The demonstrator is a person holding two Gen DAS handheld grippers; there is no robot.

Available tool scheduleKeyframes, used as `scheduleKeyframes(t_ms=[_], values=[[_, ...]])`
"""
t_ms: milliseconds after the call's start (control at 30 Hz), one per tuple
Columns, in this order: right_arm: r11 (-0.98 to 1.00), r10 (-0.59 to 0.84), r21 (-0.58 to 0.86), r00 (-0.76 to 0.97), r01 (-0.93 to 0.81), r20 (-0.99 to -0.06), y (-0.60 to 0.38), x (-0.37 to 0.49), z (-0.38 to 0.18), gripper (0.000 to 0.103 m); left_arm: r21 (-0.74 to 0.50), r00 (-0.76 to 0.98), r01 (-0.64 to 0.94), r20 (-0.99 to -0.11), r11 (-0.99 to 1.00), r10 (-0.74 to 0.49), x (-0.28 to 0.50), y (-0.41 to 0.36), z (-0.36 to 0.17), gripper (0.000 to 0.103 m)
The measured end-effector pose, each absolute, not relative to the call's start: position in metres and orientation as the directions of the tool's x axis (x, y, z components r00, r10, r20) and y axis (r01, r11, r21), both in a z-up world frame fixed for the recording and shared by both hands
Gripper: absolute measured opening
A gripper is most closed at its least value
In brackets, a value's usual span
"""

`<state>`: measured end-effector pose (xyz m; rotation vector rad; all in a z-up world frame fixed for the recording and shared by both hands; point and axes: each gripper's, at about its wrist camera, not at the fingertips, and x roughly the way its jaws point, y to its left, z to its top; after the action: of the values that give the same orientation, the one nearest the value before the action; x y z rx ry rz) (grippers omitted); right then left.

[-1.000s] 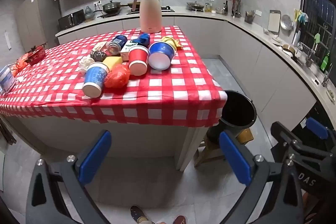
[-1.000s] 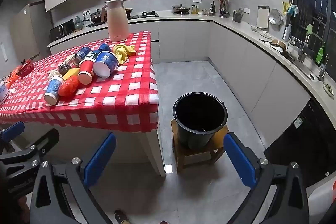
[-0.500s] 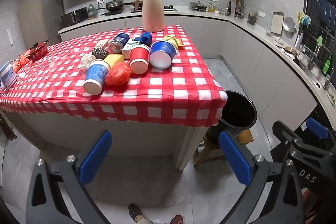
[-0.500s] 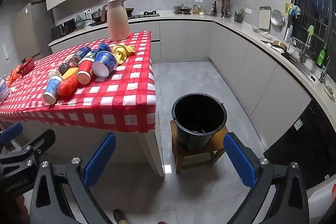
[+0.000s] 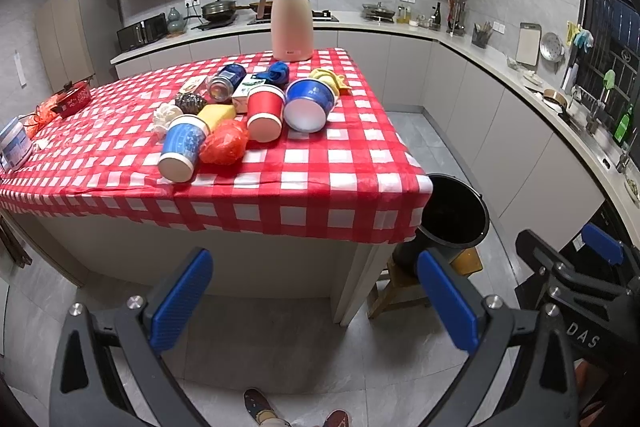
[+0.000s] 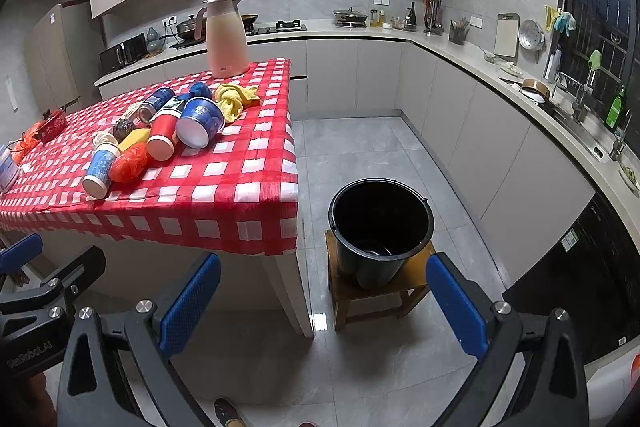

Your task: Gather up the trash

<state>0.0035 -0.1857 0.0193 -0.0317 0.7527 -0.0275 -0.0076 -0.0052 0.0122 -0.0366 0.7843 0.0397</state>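
Trash lies in a cluster on the red-checked table (image 5: 304,163): a blue paper cup (image 5: 182,147) on its side, a crumpled red bag (image 5: 224,147), a red cup (image 5: 264,113), a blue bowl (image 5: 308,105), a can (image 5: 226,83), a yellow cloth (image 5: 330,79). The cluster also shows in the right wrist view, with the blue bowl (image 6: 200,123). A black bucket (image 6: 380,227) stands on a wooden stool (image 6: 376,291) right of the table. My left gripper (image 5: 316,299) and right gripper (image 6: 324,303) are both open, empty, held low in front of the table.
A pink thermos jug (image 5: 290,21) stands at the table's far edge. A red item (image 5: 68,101) and a white tub (image 5: 14,145) sit at the table's left. Kitchen counters (image 6: 520,87) run along the back and right walls. Grey floor tiles lie between table and counters.
Both grippers have risen slightly and moved a little closer to the table. Both stay open. Nothing on the table has moved.
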Motion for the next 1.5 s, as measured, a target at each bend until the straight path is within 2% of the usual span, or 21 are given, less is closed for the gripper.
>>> scheduleKeyframes(t_ms=[1500], values=[[0.999, -0.046, -0.036, 0.727, 0.030, -0.685, -0.182, 0.009, 0.017, 0.103, -0.030, 0.700, -0.055, -0.714, 0.998, 0.017, -0.006, -0.003, 0.009, 0.103]])
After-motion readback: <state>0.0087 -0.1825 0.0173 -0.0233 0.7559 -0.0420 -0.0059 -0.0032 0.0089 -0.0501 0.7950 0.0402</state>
